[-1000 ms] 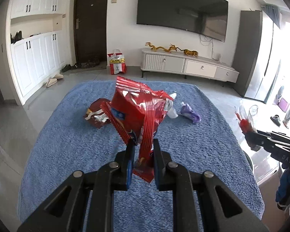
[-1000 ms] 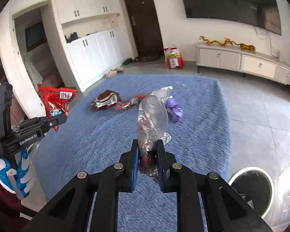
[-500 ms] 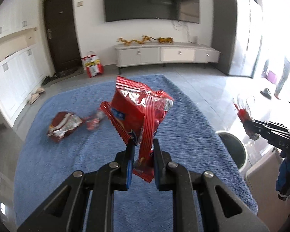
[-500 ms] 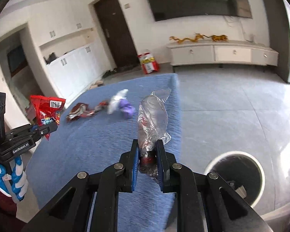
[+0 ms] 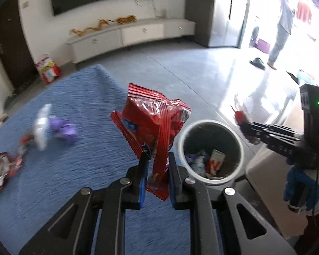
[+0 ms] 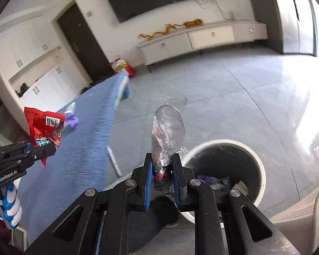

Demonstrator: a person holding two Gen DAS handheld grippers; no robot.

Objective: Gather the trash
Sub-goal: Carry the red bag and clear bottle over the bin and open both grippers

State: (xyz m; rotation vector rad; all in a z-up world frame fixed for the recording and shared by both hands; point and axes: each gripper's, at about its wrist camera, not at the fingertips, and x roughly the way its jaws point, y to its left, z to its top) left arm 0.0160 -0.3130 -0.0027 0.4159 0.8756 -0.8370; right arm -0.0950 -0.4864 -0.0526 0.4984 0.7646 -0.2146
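Note:
My left gripper (image 5: 157,165) is shut on a red snack bag (image 5: 153,125) that stands up between its pads, just left of the round white-rimmed trash bin (image 5: 238,136). My right gripper (image 6: 162,165) is shut on a crumpled clear plastic bottle with a red cap (image 6: 167,133), held near the left rim of the same bin (image 6: 259,161), which holds several wrappers. The right gripper with its bottle (image 5: 241,114) shows at the right in the left wrist view. In the right wrist view the left gripper (image 6: 42,150) holds the red bag (image 6: 44,127) at the left.
A blue rug (image 5: 74,106) carries a purple wrapper (image 5: 62,127), a white piece (image 5: 41,125) and a dark red wrapper (image 5: 4,167). A TV cabinet (image 5: 138,36) stands at the far wall. A person (image 5: 280,27) stands in the bright doorway. A beige furniture edge (image 5: 270,191) borders the bin.
Both grippers have swung right from over the rug toward the trash bin, each still holding its item. The bin now lies close under both.

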